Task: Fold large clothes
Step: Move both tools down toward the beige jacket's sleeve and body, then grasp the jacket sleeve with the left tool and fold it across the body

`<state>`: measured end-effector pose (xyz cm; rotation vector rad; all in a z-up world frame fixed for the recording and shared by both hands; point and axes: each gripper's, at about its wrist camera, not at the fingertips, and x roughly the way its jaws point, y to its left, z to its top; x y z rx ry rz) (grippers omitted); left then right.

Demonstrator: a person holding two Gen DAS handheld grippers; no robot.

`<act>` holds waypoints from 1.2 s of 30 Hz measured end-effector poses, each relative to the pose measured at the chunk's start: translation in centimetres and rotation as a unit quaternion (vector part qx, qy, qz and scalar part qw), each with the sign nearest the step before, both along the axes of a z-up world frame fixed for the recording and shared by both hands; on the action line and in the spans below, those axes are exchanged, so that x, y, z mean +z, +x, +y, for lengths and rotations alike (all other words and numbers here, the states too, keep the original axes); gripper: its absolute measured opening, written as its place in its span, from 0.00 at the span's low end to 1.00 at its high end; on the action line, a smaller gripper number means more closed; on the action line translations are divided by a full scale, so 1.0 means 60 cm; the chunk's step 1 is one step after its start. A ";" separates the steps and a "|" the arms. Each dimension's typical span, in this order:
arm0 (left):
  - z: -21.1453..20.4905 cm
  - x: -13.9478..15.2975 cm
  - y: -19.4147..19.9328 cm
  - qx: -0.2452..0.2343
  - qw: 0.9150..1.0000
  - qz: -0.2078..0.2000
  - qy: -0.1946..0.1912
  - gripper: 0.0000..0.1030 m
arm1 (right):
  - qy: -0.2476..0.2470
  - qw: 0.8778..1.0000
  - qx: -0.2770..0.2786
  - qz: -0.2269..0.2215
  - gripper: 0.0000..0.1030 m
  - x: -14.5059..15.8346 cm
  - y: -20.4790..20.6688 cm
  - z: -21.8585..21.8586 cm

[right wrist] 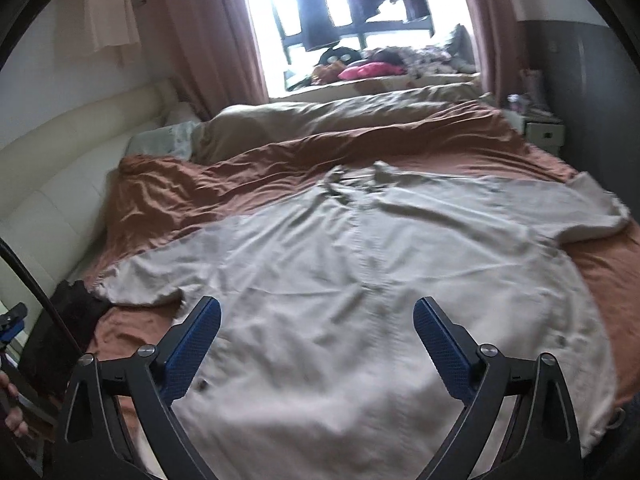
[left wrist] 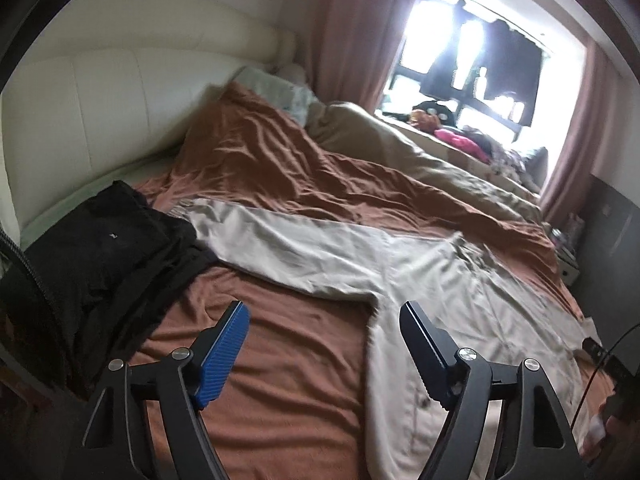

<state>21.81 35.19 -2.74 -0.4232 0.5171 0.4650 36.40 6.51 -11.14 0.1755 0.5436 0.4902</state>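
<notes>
- A rust-brown bedspread (right wrist: 168, 196) is being used as the work surface, wrinkled and lit from a bright window (right wrist: 352, 12) beyond its far edge.
- A large beige shirt (right wrist: 360, 280) is being shown spread flat on the bedspread, collar toward the window, sleeves out to both sides.
- A cream padded headboard (left wrist: 80, 112) is being seen along the bedspread's left side, pink curtains (right wrist: 208, 28) flanking the window.
- The left gripper (left wrist: 324, 344) is being held with jaws apart above the bedspread, nothing between them, beside the shirt's side seam.
- The right gripper (right wrist: 316, 344) is being held spread wide over the shirt's lower front, empty.
- Dark clothes (left wrist: 104, 248) piled at the bedspread's left edge are being shown fully only by the left wrist view.
- The shirt's right sleeve is being shown only by the right wrist view.
</notes>
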 end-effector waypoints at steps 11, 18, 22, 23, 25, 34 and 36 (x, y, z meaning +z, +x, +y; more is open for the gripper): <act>0.140 -0.058 0.123 0.038 0.997 0.041 -0.047 0.65 | 0.016 0.995 0.083 0.053 0.74 -0.025 0.157 0.110; 0.210 -0.131 0.203 0.064 0.992 0.082 -0.074 0.65 | -0.001 0.985 0.147 0.086 0.45 -0.042 0.239 0.165; 0.253 -0.183 0.244 0.080 0.986 0.114 -0.087 0.61 | -0.002 0.982 0.152 0.114 0.39 -0.056 0.286 0.177; 0.261 -0.193 0.251 0.082 0.985 0.119 -0.090 0.61 | -0.002 0.981 0.152 0.118 0.39 -0.057 0.295 0.178; 0.274 -0.212 0.265 0.088 0.983 0.130 -0.095 0.61 | -0.002 0.980 0.151 0.126 0.39 -0.058 0.311 0.180; 0.321 -0.304 0.320 0.128 0.967 0.186 -0.114 0.60 | 0.012 0.968 0.172 0.182 0.25 -0.073 0.367 0.256; 0.334 -0.318 0.330 0.137 0.964 0.195 -0.115 0.58 | 0.026 0.961 0.186 0.201 0.23 -0.083 0.379 0.273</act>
